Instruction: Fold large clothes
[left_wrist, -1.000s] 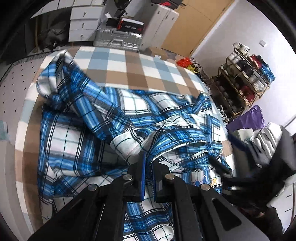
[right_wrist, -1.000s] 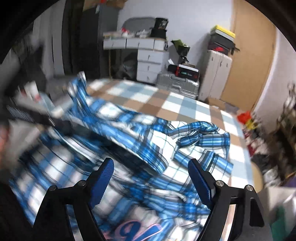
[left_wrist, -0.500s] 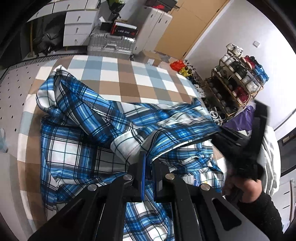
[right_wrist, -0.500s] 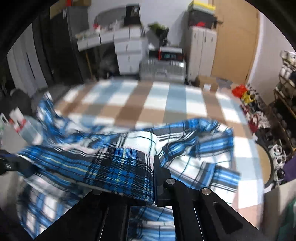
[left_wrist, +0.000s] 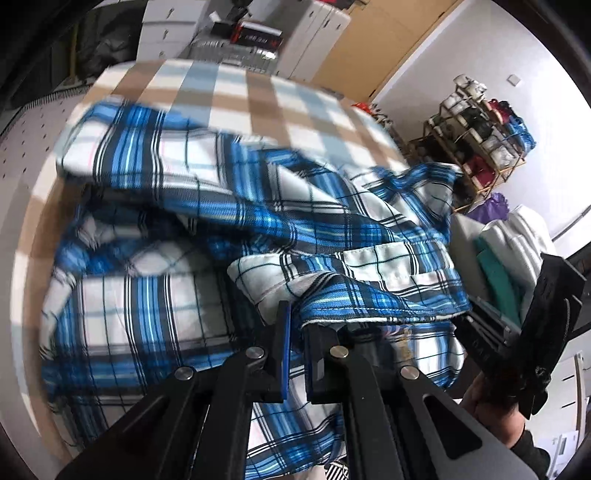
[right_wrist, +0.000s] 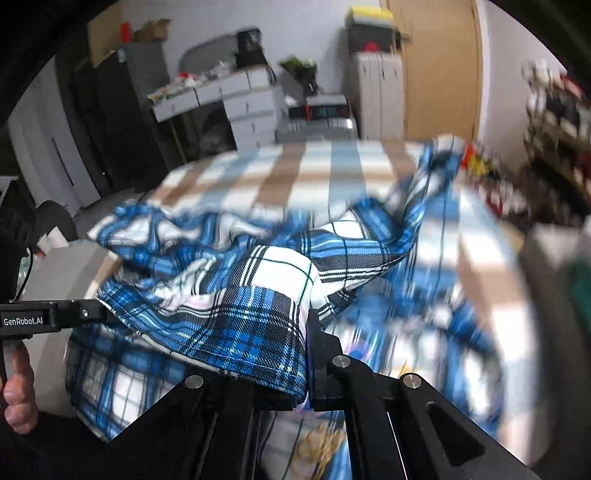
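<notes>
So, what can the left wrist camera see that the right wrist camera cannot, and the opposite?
Only the left wrist view shows the left tool shut on the hem of the blue and white plaid shirt, plus folded white and teal clothes. Only the right wrist view shows the right tool shut on the shirt, and white drawers. Both show the shirt, the brown and blue checked bed cover and each other's tool.

Blue, white and black plaid on the shirt (left_wrist: 303, 236), white stitching along its hem. Tan, pale blue and white checks on the bedspread (left_wrist: 258, 96). Black on the left gripper (left_wrist: 295, 332), blue on its finger pads (left_wrist: 283, 343). Black too on the right gripper (right_wrist: 306, 354). Light brown on the door (right_wrist: 439, 70).
</notes>
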